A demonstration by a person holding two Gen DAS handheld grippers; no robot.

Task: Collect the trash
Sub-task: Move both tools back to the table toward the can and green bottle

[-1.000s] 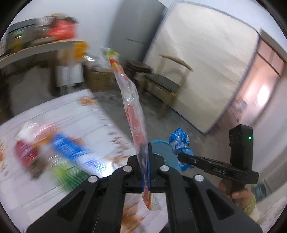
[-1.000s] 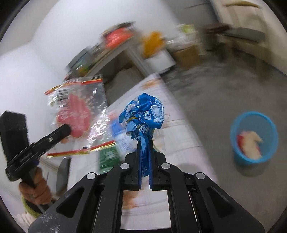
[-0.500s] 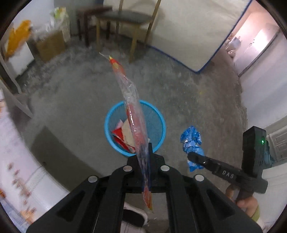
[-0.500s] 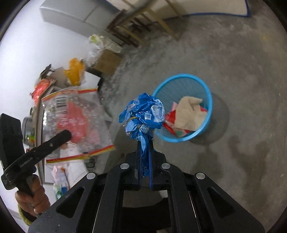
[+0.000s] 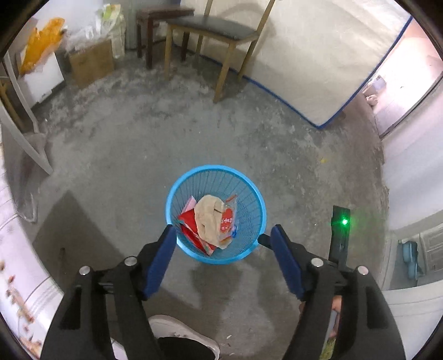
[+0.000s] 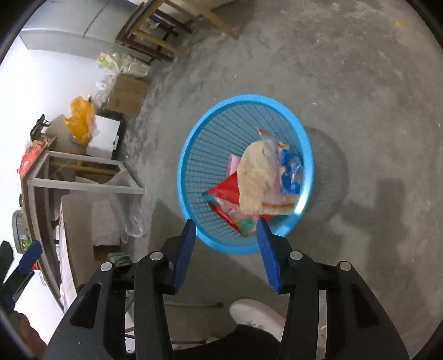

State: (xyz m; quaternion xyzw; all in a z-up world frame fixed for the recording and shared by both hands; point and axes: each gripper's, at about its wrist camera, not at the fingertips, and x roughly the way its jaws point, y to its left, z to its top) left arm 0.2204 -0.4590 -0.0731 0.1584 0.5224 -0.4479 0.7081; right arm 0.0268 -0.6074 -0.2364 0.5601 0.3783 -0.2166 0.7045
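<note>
A blue mesh waste basket [image 5: 177, 193] stands on the concrete floor; it also shows in the right wrist view [image 6: 191, 155]. Inside lie a beige crumpled paper [image 5: 207, 218], red wrappers [image 5: 191, 232] and a clear red-printed wrapper [image 5: 228, 221]. In the right wrist view a blue wrapper [image 6: 290, 174] lies blurred in the basket beside the beige paper [image 6: 254, 180]. My left gripper [image 5: 223, 229] is open and empty above the basket's near rim. My right gripper [image 6: 225, 224] is open and empty above the near rim too.
A wooden chair [image 5: 213, 30] and a stool [image 5: 155, 16] stand by a leaning mattress [image 5: 318, 63]. A cardboard box [image 5: 91, 61] and an orange bag [image 5: 38, 41] are at the far left. A table frame [image 6: 83, 177] stands left. My white shoe [image 6: 254, 313] is below.
Both grippers have opened over the basket. The clear red wrapper and the blue wrapper have left the jaws and lie in the basket.
</note>
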